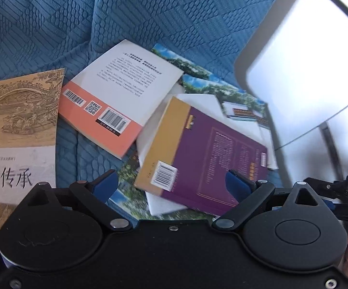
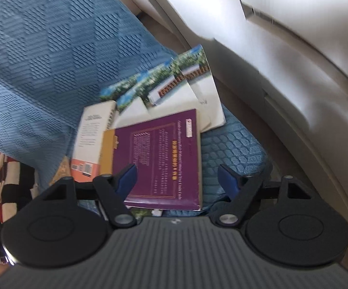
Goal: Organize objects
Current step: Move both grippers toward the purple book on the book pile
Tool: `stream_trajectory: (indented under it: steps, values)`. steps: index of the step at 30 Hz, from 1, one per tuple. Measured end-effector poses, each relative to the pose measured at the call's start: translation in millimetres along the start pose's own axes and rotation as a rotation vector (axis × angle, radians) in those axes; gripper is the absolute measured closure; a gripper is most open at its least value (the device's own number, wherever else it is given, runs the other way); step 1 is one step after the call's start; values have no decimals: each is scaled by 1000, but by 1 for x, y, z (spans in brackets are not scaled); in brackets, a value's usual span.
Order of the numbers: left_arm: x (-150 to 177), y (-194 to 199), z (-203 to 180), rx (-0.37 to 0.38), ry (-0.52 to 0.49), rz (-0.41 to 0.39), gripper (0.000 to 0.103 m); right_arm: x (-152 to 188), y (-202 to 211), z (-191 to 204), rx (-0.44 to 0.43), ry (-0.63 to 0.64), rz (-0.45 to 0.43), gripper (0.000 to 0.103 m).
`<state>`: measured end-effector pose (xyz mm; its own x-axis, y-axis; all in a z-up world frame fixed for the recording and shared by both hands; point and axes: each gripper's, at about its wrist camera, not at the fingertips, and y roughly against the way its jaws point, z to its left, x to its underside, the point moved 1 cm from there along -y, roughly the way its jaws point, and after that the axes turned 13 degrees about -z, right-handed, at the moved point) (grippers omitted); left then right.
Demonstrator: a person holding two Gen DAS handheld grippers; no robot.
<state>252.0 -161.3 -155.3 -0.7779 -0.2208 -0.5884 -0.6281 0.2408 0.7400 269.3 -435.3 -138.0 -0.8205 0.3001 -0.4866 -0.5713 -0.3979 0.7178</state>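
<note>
Books lie in a messy pile on the blue sofa; both tongs hang apart, holding nothing.
Purple book (image 1: 205,154) tops the pile, orange book (image 1: 116,101) at ten o'clock. Left tongs (image 1: 171,183) and right tongs (image 2: 176,180) should next, I think, close on it.

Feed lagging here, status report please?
Both claws, left and right, open, empty. Purple book tops the pile. White-orange book alongside.
</note>
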Motion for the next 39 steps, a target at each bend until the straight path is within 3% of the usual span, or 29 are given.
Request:
stream_trajectory:
  steps: [7,12,15,21,26,33,37,39]
  values:
    - [7,-38,14,-52,-9,62,10,0,-39,-13,15,-20,91,29]
    - [10,-56,17,-34,-3,108,12,-1,-60,-15,32,-21,134,29]
    - [10,-60,18,-33,-1,104,16,0,-72,-14,48,-16,157,36]
    - [6,-70,22,-44,14,107,22,0,-85,-9,52,20,161,37]
    - [6,-74,24,-31,29,97,21,-1,-89,-6,20,59,153,37]
    - [2,-73,24,-29,71,91,22,-3,-96,-12,-93,-12,187,33]
    - [-2,-60,18,19,64,79,24,-1,-97,-19,-168,-93,218,33]
    - [-4,-57,15,15,55,89,25,3,-94,-14,-167,-64,216,33]
